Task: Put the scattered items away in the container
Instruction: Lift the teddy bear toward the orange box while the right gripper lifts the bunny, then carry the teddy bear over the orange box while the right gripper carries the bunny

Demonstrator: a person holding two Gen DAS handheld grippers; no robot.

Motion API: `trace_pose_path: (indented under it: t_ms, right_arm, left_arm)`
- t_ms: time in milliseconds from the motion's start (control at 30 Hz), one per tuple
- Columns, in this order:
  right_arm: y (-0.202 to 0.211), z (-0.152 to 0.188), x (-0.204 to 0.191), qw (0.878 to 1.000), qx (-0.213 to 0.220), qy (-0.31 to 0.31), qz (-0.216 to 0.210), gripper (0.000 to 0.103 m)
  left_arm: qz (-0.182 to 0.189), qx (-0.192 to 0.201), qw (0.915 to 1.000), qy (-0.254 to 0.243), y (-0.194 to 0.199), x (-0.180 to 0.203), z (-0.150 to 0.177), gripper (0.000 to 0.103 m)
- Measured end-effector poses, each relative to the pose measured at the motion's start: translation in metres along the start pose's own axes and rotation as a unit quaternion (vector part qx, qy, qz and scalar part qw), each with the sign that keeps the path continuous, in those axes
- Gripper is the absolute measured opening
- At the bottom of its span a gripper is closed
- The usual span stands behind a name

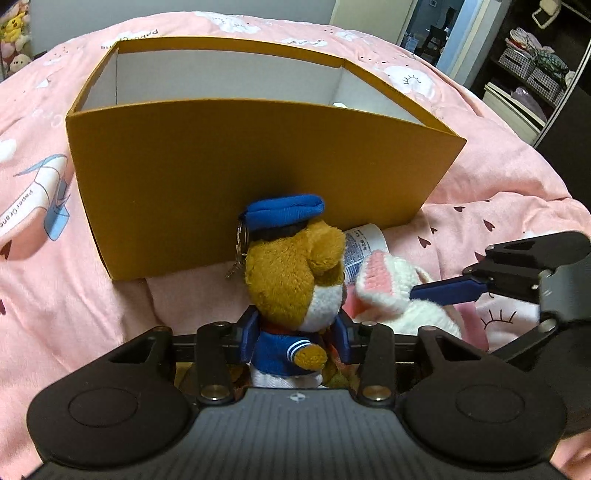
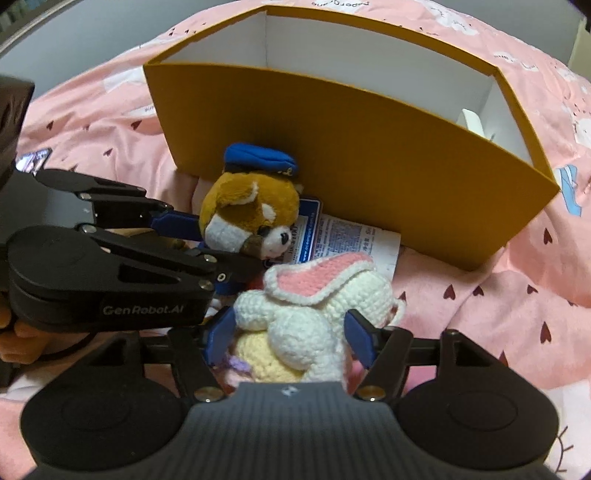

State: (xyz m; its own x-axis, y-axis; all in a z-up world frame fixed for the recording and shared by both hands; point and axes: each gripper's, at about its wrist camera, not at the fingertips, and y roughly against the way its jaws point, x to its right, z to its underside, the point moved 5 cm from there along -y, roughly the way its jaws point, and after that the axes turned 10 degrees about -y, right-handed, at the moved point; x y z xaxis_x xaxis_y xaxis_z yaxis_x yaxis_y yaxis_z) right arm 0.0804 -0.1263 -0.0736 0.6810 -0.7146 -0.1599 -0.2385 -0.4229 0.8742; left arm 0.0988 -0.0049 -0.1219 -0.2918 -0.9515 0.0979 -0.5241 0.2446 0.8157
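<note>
An open mustard-yellow box (image 1: pixel 240 177) with white inner walls stands on the pink bedspread; it also shows in the right wrist view (image 2: pixel 369 155). My left gripper (image 1: pixel 295 332) is shut on a brown plush fox (image 1: pixel 291 273) with a blue sailor cap, just in front of the box; the fox also shows in the right wrist view (image 2: pixel 251 218). My right gripper (image 2: pixel 291 332) is shut on a white crocheted bunny (image 2: pixel 314 314) with pink ears, right beside the fox; the bunny also shows in the left wrist view (image 1: pixel 388 288). A white printed tube (image 2: pixel 351 236) lies between the toys and the box.
The pink bedspread (image 1: pixel 498 177) covers the whole surface and is soft and rumpled. A small white object (image 2: pixel 474 122) sits inside the box at its right end. Shelves with baskets (image 1: pixel 535 66) stand at the far right. Plush toys (image 1: pixel 14 33) sit at the far left.
</note>
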Motion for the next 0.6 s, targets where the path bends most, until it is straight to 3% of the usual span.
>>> trace_pose_path:
  t_ms: [67, 133, 233, 433, 600]
  right_arm:
    - [-0.007, 0.002, -0.004, 1.000, -0.002, 0.018, 0.015, 0.081]
    - [-0.009, 0.005, -0.007, 0.999, 0.000, 0.029, 0.021, 0.081]
    - [-0.003, 0.003, 0.000, 1.000, 0.006, 0.013, 0.023, 0.068]
    - [0.017, 0.007, 0.022, 0.999, 0.004, -0.039, -0.006, 0.064]
    - [0.031, 0.015, 0.040, 0.998, 0.005, -0.056, -0.005, 0.064]
  left_arm:
    - [0.003, 0.001, 1.0000, 0.006, 0.001, -0.001, 0.001, 0.045]
    - [0.004, 0.001, 0.9999, 0.010, 0.002, -0.002, 0.002, 0.044]
    - [0.007, 0.000, 0.9999, 0.014, 0.005, -0.003, 0.003, 0.043]
    - [0.012, 0.000, 0.9999, 0.010, 0.018, 0.001, 0.002, 0.043]
    - [0.023, 0.006, 0.9994, 0.023, 0.028, 0.001, 0.003, 0.043]
